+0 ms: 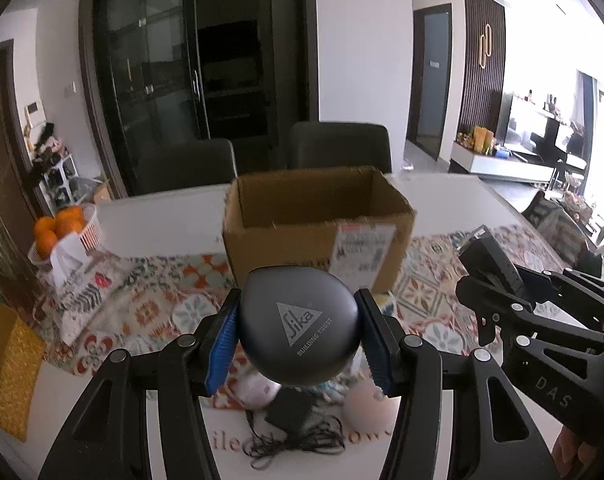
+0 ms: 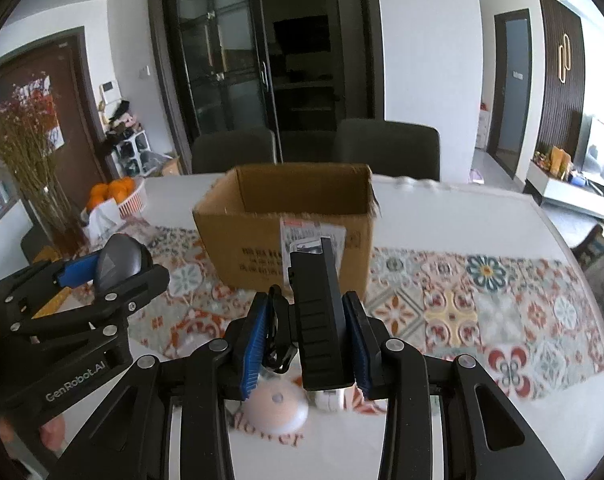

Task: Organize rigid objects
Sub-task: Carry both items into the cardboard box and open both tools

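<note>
The left tool (image 1: 297, 336) is clamped on a dark grey, rounded, pebble-shaped case with a pale triangle logo (image 1: 297, 322), its blue ribbed pads pressing the two widest flanks so the smooth shell sits seated and cannot easily roll out. The right tool (image 2: 306, 344) is drawn in narrow on a long black ribbed rectangular block (image 2: 318, 308), held upright along its length between the pads, with a small black looped clip or strap (image 2: 277, 340) caught against the left pad beside it. Both held things hang above the white round surface (image 2: 442, 196), over its patterned floral runner (image 2: 482, 304), and both tools point toward the open brown cardboard box (image 2: 285, 216) that stands on the runner's far edge with its flaps up and a shipping label on the near wall; it looks like the intended container, so carrying the items high probably serves to clear its rim. Still lying on the surface below are a pale pink dome-shaped object (image 2: 275, 406), a black adapter with tangled cord (image 1: 289, 420) and a small white item, likely next in line. A basket of oranges (image 1: 61, 228) sits well apart at the left and seems no part of the sorting
</note>
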`<state>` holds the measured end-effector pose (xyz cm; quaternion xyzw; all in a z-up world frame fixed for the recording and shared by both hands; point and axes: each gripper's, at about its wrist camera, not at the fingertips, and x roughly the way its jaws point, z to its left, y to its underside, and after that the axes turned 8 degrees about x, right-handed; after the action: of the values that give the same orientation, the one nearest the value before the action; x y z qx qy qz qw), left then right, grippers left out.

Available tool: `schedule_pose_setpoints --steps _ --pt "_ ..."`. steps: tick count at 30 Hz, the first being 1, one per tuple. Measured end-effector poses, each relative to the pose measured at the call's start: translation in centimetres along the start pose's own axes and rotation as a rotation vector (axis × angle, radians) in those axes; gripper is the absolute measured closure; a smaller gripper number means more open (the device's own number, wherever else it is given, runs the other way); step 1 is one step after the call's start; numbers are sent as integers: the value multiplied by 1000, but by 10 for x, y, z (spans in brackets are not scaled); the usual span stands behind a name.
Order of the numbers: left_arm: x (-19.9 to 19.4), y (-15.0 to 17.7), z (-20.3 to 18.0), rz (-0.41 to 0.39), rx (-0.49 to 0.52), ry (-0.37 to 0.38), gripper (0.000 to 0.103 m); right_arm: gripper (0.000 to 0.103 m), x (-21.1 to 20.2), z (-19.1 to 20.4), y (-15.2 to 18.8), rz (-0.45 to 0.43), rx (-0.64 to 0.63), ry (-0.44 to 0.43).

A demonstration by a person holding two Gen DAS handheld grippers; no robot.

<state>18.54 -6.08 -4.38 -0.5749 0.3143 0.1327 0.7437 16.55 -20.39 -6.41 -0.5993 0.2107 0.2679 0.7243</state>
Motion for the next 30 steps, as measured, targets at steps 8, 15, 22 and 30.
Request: schedule_pose_setpoints --steps 8,15,22,30 --pt "13 -29 18 7 -7 -6 48 66 16 9 -36 -17 -3 -34" --pt "35 -58 33 16 -13 31 48 65 40 11 -68 6 7 -51" --pt "71 -85 44 87 1 75 48 65 71 8 -102 45 5 -42" --pt "99 -108 51 117 11 80 48 65 108 4 -129 110 -1 -47"
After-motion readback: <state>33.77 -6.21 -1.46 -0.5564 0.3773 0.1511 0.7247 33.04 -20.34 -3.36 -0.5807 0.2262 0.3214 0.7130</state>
